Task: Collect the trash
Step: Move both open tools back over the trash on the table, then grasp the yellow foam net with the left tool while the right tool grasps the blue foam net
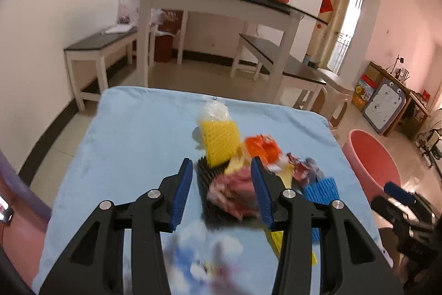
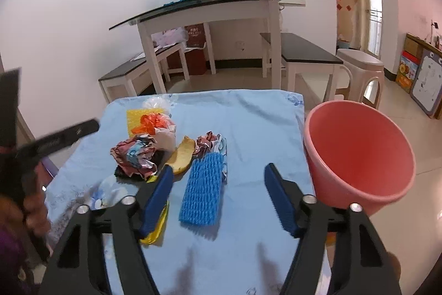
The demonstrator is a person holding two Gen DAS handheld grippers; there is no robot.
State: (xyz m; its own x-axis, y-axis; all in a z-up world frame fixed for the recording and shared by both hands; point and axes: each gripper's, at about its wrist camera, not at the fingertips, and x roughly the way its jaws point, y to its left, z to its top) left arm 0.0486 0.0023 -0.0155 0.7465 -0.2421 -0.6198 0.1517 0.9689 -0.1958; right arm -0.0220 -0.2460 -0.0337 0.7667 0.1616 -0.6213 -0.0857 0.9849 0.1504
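The left gripper [image 1: 222,192] hangs with its blue-padded fingers spread wide on either side of a crumpled ball of pink-and-red printed paper [image 1: 234,191], which sits on a black ridged mat or tray [image 1: 204,181] on the light blue cloth-covered table [image 1: 132,134]; nothing is gripped yet, as far as the blurred left wrist view shows. The right gripper [image 2: 218,195] is also wide open and empty, poised above a flat blue foam-mesh sleeve [image 2: 203,192] that lies between its fingers. The rest of the trash is bunched close by — a yellow foam-mesh pad [image 2: 135,120], an orange-and-white plastic bag [image 2: 158,129], a curved yellow peel-like strip [image 2: 181,155] and a second small crumpled paper wad [image 2: 208,143]. The pink plastic bucket [image 2: 359,156] stands just beside the table's right edge, mouth open. The step in hand looks like a first pick. For the paper ball, the left fingers should probably drop low enough to straddle its widest part and close firmly — crumpled paper gives and can slip. The blue sleeve is likely easier taken across its narrow width, pressing the pads down to the cloth without pinching the cloth itself.
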